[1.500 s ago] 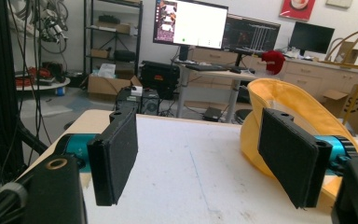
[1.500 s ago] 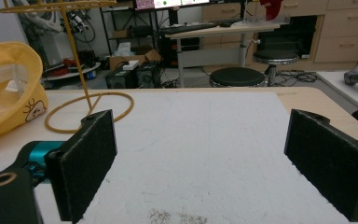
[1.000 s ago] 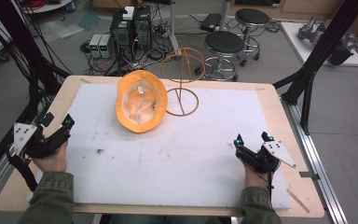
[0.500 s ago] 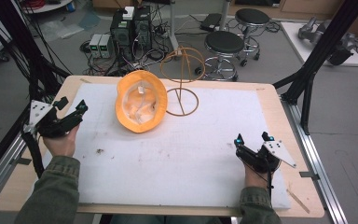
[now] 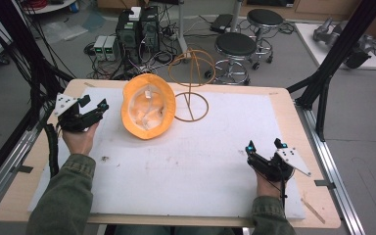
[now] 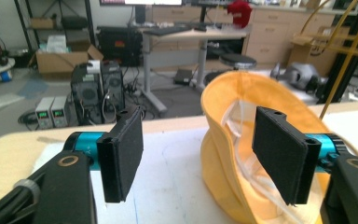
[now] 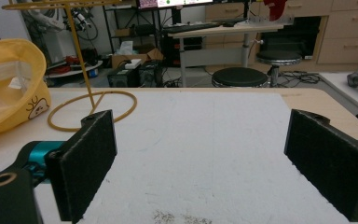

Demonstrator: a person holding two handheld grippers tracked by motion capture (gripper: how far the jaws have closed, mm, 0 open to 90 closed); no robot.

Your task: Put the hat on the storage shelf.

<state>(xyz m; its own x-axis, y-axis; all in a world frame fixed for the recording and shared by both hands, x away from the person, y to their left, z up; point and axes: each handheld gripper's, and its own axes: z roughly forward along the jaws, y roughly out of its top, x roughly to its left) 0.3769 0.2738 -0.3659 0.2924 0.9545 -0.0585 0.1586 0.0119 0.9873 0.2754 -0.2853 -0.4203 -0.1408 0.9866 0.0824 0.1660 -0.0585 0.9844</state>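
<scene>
The yellow hat point(image 7: 7, 88) is cut off by the left edge of the right gripper view. In the left gripper view, one pad point(image 6: 279, 158) covers part of its lining. The wire stand point(image 5: 192, 81) loses its top there. The small print on the hat point(image 7: 33, 107) is unreadable.

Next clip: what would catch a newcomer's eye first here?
The yellow hat lying upside down, left of centre on the white mat, stands out most, with the wire hat stand just right of it. The left gripper is raised near the hat's left side, jaws open and aimed at its brim. The right gripper sits open at the table's near right.
</scene>
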